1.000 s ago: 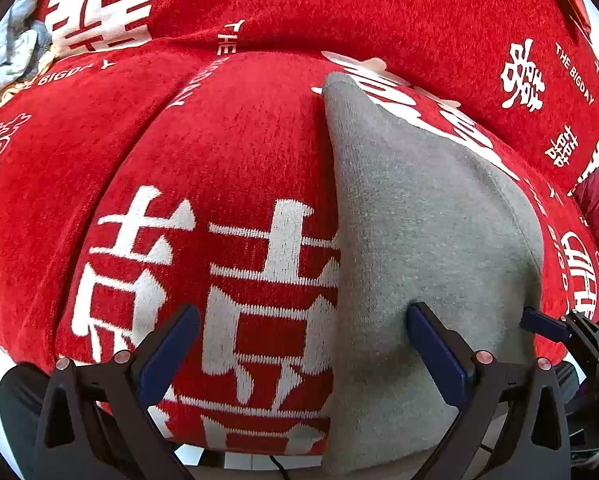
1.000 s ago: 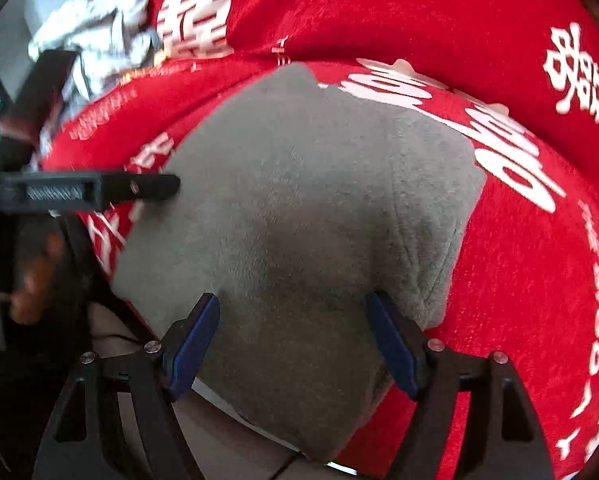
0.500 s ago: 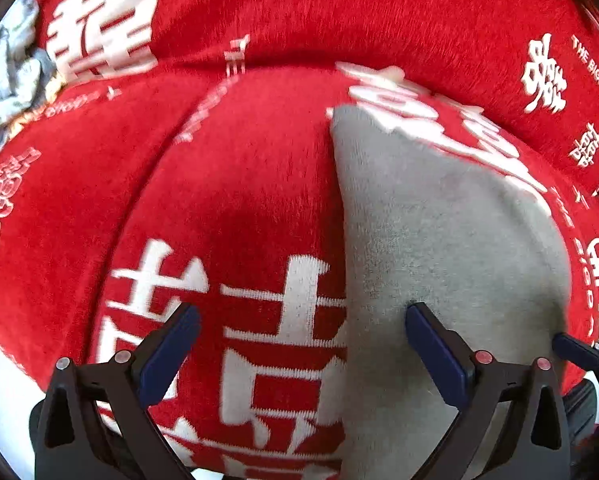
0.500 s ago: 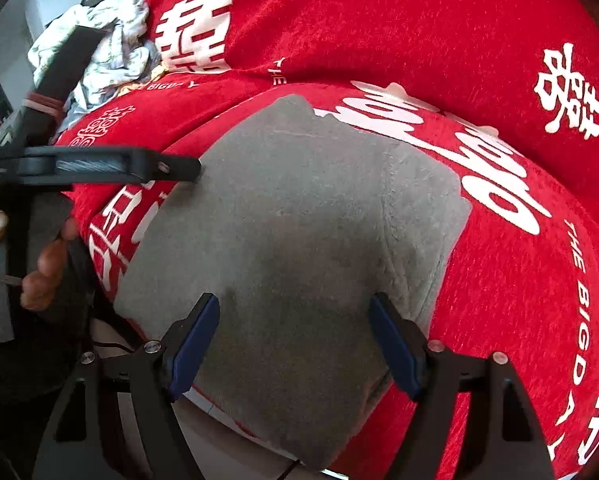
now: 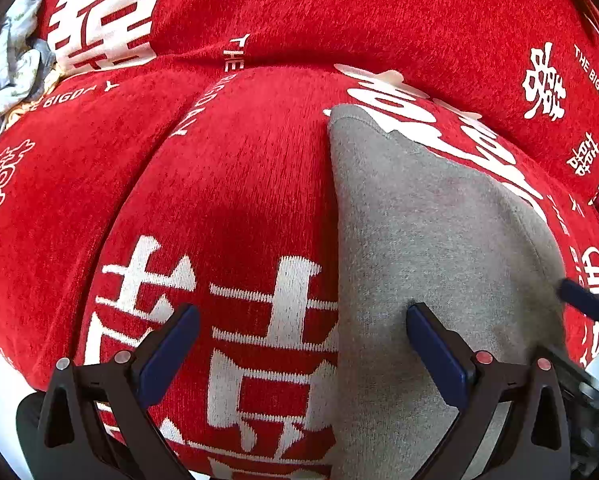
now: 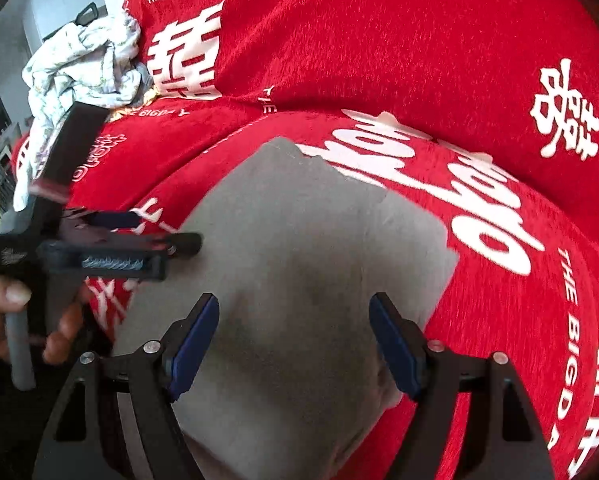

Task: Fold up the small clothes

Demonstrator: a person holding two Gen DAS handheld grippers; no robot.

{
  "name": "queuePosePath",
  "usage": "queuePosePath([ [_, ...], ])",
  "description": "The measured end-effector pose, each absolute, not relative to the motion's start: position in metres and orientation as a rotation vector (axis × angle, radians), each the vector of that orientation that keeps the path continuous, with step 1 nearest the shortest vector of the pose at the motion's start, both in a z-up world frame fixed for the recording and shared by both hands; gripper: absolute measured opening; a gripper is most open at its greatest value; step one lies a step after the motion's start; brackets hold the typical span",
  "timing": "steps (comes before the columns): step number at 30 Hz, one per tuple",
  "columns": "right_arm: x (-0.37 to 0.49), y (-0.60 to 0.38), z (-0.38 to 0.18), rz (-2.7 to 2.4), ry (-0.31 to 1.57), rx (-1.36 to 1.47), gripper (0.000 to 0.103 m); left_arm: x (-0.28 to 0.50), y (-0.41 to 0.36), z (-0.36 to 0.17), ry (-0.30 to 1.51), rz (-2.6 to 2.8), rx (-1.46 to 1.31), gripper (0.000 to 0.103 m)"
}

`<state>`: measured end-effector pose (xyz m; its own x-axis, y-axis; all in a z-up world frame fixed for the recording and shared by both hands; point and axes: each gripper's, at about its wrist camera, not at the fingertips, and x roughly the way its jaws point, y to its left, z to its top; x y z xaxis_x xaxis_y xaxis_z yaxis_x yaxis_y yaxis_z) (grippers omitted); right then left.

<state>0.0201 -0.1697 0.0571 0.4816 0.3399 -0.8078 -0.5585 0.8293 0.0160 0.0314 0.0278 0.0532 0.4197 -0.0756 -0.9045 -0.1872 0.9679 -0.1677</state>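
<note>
Both my tools spread, pinching nothing: left tool [image 5: 303,344], right tool [image 6: 293,344]. Soft grey fleece garment [image 6: 299,264] lies flat on the red printed sofa cushion [image 5: 227,200]; limp and light, I'd take its 12 o'clock corner

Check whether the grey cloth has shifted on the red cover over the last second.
No. The grey cloth still meets the same white lettering at its top corner; only the view shifted.
</note>
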Motion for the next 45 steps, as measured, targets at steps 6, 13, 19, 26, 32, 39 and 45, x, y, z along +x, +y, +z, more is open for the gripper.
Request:
queuePosePath([
  [6, 0.032, -0.172, 0.036, 0.528, 0.969, -0.233, 0.082, 0.032, 0.026, 0.057, 1.144, 0.071, -0.245, 0.103],
  [13, 0.032, -0.181, 0.075, 0.546, 0.906, -0.208, 0.082, 0.047, 0.037, 0.077, 1.111, 0.057, -0.307, 0.103],
  [19, 0.071, -0.181, 0.050, 0.549, 1.038, -0.138, 0.082, 0.066, 0.034, 0.048, 1.185, 0.054, -0.310, 0.103],
  [26, 0.077, -0.192, 0.066, 0.516, 0.980, -0.113, 0.082, 0.076, 0.043, 0.066, 1.154, 0.051, -0.345, 0.103],
  [32, 0.120, -0.176, 0.063, 0.497, 1.028, -0.135, 0.082, 0.121, 0.015, 0.058, 1.209, 0.043, -0.188, 0.103],
  [39, 0.154, -0.198, 0.028, 0.347, 1.135, -0.120, 0.085, 0.137, 0.032, 0.027, 1.274, 0.075, -0.213, 0.103],
  [45, 0.154, -0.220, 0.039, 0.320, 1.131, 0.006, 0.085, 0.138, 0.049, 0.045, 1.216, 0.080, -0.288, 0.103],
])
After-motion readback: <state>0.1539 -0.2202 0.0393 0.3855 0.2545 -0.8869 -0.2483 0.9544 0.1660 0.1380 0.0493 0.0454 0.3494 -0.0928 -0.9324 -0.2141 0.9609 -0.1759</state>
